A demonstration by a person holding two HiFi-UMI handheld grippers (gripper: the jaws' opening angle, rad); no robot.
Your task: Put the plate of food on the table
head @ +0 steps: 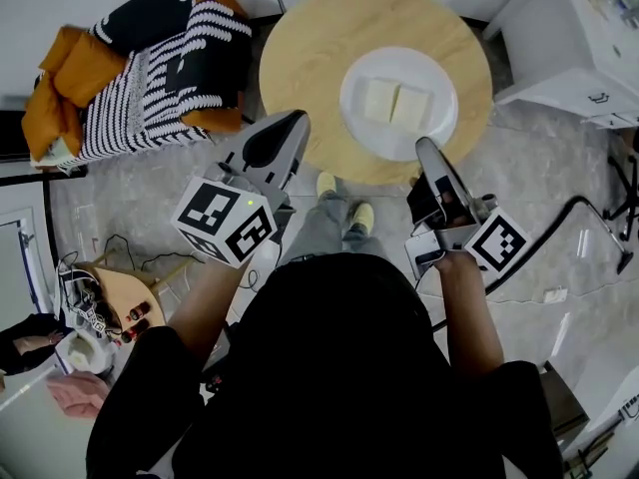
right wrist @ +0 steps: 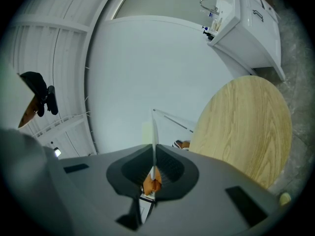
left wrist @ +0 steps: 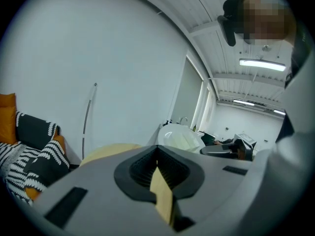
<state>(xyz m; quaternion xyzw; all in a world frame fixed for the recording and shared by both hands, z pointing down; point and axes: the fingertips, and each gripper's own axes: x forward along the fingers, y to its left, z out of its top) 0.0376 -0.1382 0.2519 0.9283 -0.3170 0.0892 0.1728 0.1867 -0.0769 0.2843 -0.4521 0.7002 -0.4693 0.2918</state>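
Right gripper [head: 428, 148] pinching plate [head: 399, 63], round, white

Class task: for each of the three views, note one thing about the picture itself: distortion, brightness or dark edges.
Head view: the wide lens bows straight lines near the frame's edges; light is even, and the white plate is nearly washed out. Left gripper view: dark round border, glaring ceiling light. Right gripper view: dark corners, and the table bulges sideways.

The plate [head: 399, 65] is over the near right part of the worktop [head: 300, 58], with two food pieces [head: 379, 100] side by side on it. A sofa [head: 140, 68] stands left of the worktop and a cabinet [head: 574, 48] right of it.
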